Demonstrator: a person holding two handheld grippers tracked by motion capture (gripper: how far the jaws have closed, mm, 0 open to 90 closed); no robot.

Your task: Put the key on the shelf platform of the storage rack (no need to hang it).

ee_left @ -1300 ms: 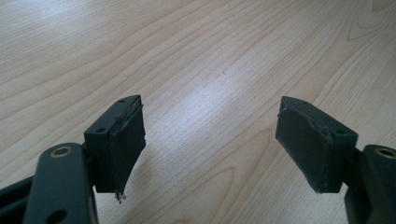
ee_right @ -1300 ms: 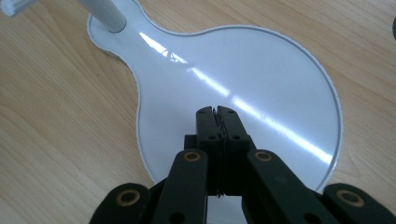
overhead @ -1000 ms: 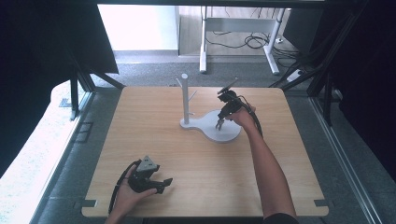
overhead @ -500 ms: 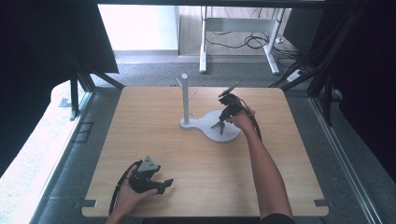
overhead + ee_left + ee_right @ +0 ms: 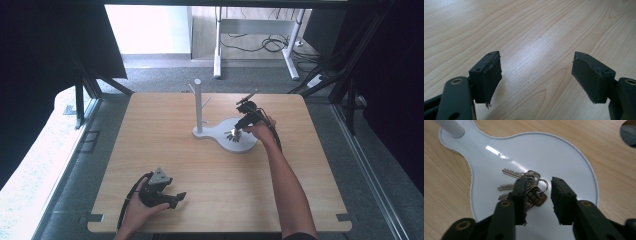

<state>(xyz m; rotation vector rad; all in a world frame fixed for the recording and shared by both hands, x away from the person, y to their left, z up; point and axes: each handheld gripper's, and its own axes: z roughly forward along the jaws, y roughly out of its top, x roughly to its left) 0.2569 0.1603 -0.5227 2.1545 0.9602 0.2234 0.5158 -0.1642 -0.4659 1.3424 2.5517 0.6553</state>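
A bunch of keys (image 5: 529, 188) on a ring lies flat on the round white base (image 5: 564, 157) of a stand. My right gripper (image 5: 539, 182) hovers just over it. Its jaws have just been opening and stand apart; the keys lie under and between them, and the pads do not press on them. In the high view the right gripper (image 5: 238, 128) points down at the keys (image 5: 232, 135) on the base (image 5: 245, 146). My left gripper (image 5: 179, 196) rests near the table's front left, open, with bare wood between its fingers (image 5: 490, 75).
The stand's white pole (image 5: 198, 105) with short pegs rises at the left end of the base. The wooden table (image 5: 150, 145) has dark frame struts beyond its edges. A round hole (image 5: 628, 132) in the tabletop lies beyond the base.
The right gripper's jaws have gone from shut to apart over the base, and the keys now lie on the white plate. The left hand has stayed where it was.
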